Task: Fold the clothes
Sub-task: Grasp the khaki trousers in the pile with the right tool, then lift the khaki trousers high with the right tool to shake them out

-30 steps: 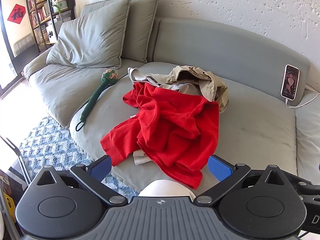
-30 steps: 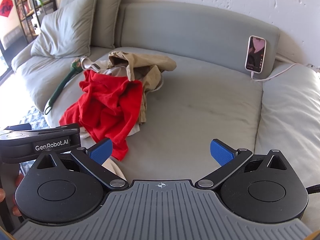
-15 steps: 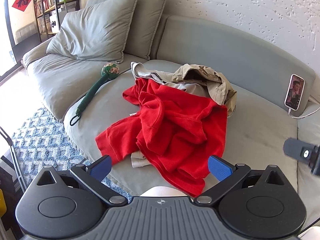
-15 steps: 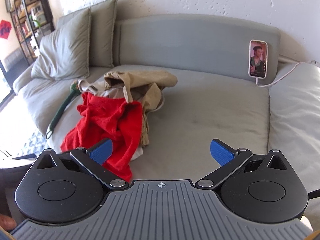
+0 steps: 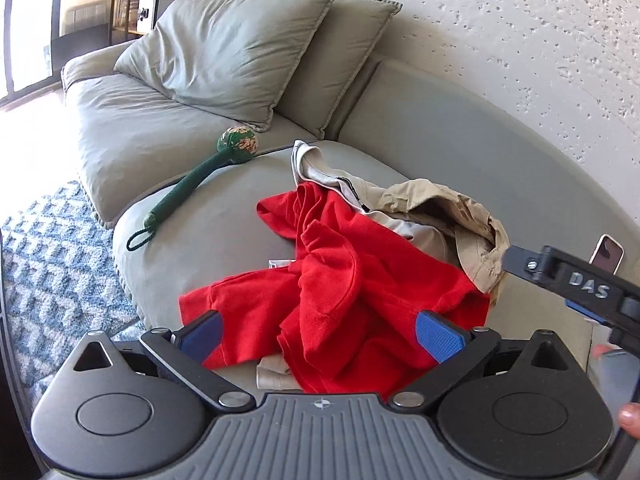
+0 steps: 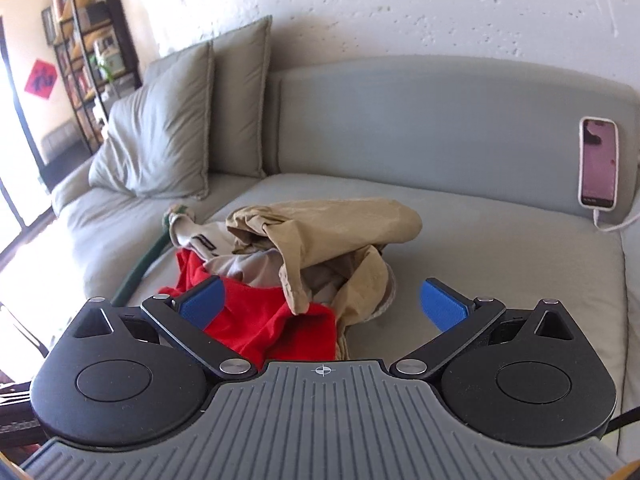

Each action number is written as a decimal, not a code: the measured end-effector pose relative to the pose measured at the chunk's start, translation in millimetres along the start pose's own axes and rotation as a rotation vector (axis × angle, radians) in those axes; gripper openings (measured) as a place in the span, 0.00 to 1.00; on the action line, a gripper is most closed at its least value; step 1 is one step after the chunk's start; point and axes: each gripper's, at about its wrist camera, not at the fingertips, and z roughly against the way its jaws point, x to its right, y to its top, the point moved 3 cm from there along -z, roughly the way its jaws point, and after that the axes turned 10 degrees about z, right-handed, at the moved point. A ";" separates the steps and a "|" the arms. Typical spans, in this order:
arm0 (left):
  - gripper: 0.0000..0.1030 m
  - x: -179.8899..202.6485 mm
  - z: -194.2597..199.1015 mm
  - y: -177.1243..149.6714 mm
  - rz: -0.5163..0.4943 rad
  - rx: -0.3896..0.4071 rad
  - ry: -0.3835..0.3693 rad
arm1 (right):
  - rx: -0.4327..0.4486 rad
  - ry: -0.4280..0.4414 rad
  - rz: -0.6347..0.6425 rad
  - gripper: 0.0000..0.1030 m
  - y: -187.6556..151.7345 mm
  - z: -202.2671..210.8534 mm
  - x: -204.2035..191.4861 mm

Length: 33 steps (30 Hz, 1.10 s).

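Observation:
A crumpled red garment (image 5: 352, 288) lies in a heap on the grey sofa seat (image 5: 224, 216), with a tan garment (image 5: 452, 216) bunched behind it. My left gripper (image 5: 320, 334) hangs open just over the near edge of the red cloth, holding nothing. In the right wrist view the tan garment (image 6: 328, 232) lies on top of the red garment (image 6: 272, 324). My right gripper (image 6: 322, 300) is open close above that pile, with nothing between its fingers. Part of the right gripper's body also shows at the right edge of the left wrist view.
A green long-handled massage mallet (image 5: 200, 180) lies on the seat left of the clothes. Two grey cushions (image 5: 236, 48) lean at the back left. A phone (image 6: 598, 162) on a cable leans against the backrest at the right. A blue patterned rug (image 5: 52, 264) covers the floor.
Both grippers have moved forward and down toward the clothes pile, which now fills more of each view. The right gripper has come into the left wrist view. Both stay open.

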 end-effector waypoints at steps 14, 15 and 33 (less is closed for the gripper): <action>0.99 12.8 12.7 19.5 0.051 0.071 -0.120 | 0.035 -0.115 0.086 0.04 77.8 -72.3 -2.3; 0.99 17.1 18.8 22.8 0.051 0.089 -0.141 | 0.082 -0.128 0.064 0.03 91.6 -60.5 3.7; 0.99 97.0 128.4 15.6 -0.049 0.195 -0.541 | 0.849 -0.446 -0.089 0.03 187.5 362.3 100.4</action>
